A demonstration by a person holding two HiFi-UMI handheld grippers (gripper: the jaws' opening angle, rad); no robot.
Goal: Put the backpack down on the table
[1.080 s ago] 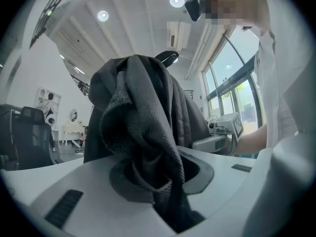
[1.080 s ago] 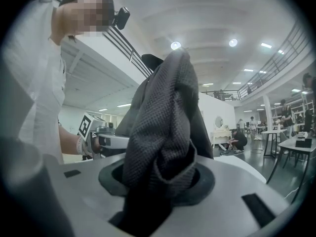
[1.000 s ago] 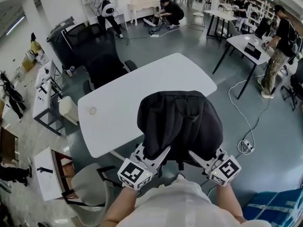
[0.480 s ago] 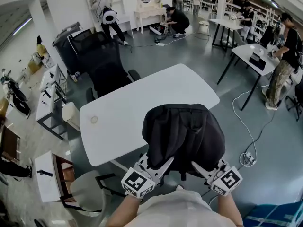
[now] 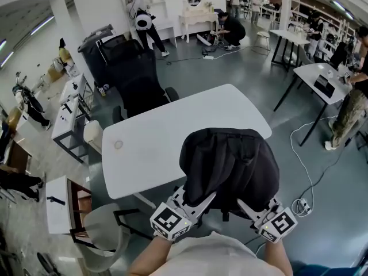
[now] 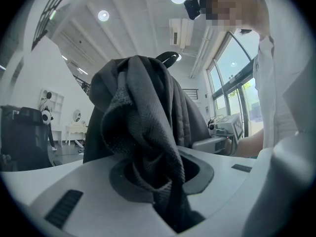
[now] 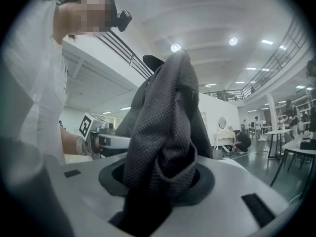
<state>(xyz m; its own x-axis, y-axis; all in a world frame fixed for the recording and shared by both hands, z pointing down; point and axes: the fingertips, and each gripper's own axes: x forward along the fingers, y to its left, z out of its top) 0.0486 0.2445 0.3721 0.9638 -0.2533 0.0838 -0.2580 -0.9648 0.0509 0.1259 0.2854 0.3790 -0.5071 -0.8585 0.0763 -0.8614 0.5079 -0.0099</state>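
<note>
A black backpack (image 5: 230,163) hangs in the air between my two grippers, over the near right edge of the white table (image 5: 172,134). My left gripper (image 5: 198,197) is shut on a bunched fold of the backpack (image 6: 148,152) at its near left side. My right gripper (image 5: 248,203) is shut on a fold of the backpack (image 7: 163,142) at its near right side. In both gripper views the dark fabric fills the jaws and rises above them. The backpack's underside is hidden.
A black office chair (image 5: 138,85) stands at the table's far side. A grey chair (image 5: 106,234) sits near left. A small round mark (image 5: 118,145) lies on the table's left part. More tables (image 5: 322,76) and several people are at the right and back. A cable (image 5: 302,154) runs on the floor.
Both grippers and the backpack have moved forward together toward the table; the backpack now overlaps more of the table's near right edge. The grips have not changed.
</note>
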